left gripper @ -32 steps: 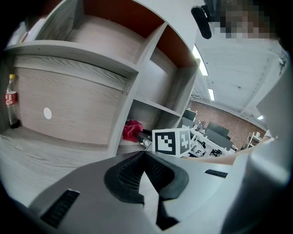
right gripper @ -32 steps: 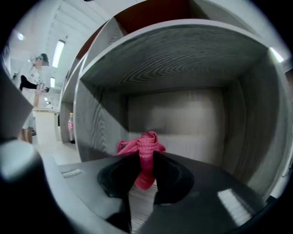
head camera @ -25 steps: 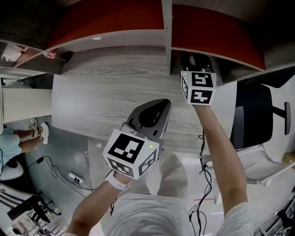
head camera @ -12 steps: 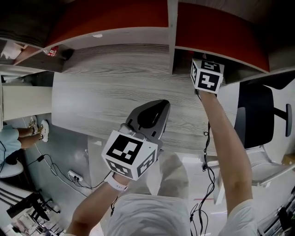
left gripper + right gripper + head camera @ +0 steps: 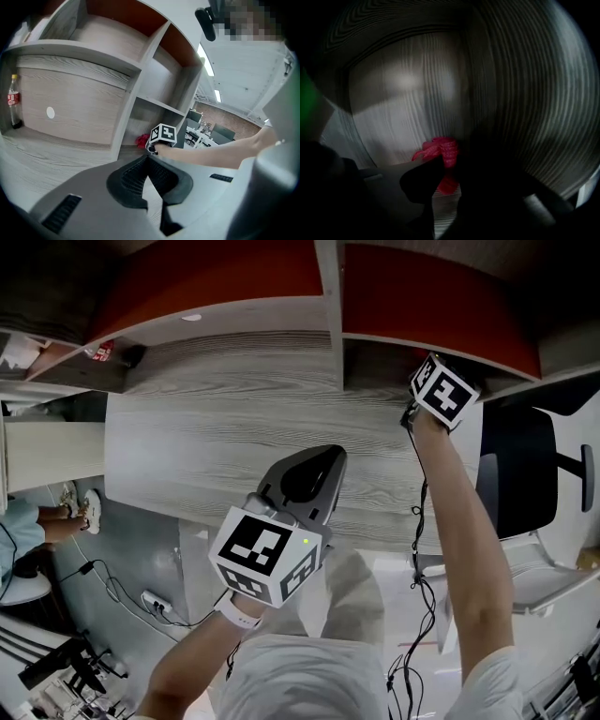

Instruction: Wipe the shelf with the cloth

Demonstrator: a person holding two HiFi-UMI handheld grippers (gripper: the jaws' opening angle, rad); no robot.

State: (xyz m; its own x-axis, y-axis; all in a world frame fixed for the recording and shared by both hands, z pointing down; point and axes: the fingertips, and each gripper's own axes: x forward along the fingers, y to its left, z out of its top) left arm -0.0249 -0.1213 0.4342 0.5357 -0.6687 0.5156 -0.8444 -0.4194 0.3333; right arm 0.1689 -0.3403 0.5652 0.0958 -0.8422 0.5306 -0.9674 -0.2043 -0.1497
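In the right gripper view my right gripper [image 5: 447, 176] is shut on a red cloth [image 5: 442, 153] inside a dim compartment, against the wood-grain shelf surface [image 5: 408, 108]. From the head view only its marker cube [image 5: 442, 391] shows, under the shelf's edge right of the divider [image 5: 332, 296]. The left gripper view shows that cube [image 5: 162, 133] with the cloth [image 5: 142, 139] just left of it, in the lower shelf compartment [image 5: 154, 115]. My left gripper [image 5: 306, 474] hangs over the desk's near part, shut and holding nothing, well clear of the shelf.
A grey wood-grain desk [image 5: 206, 427] lies below the shelf. A small red-labelled bottle [image 5: 14, 101] stands at the desk's far left, seen also as the bottle [image 5: 106, 351]. A black office chair [image 5: 520, 474] is at the right. Cables [image 5: 122, 592] and a seated person [image 5: 28, 531] are at the left.
My right gripper has moved to the right and further under the shelf with the cloth. The left gripper has stayed where it was.
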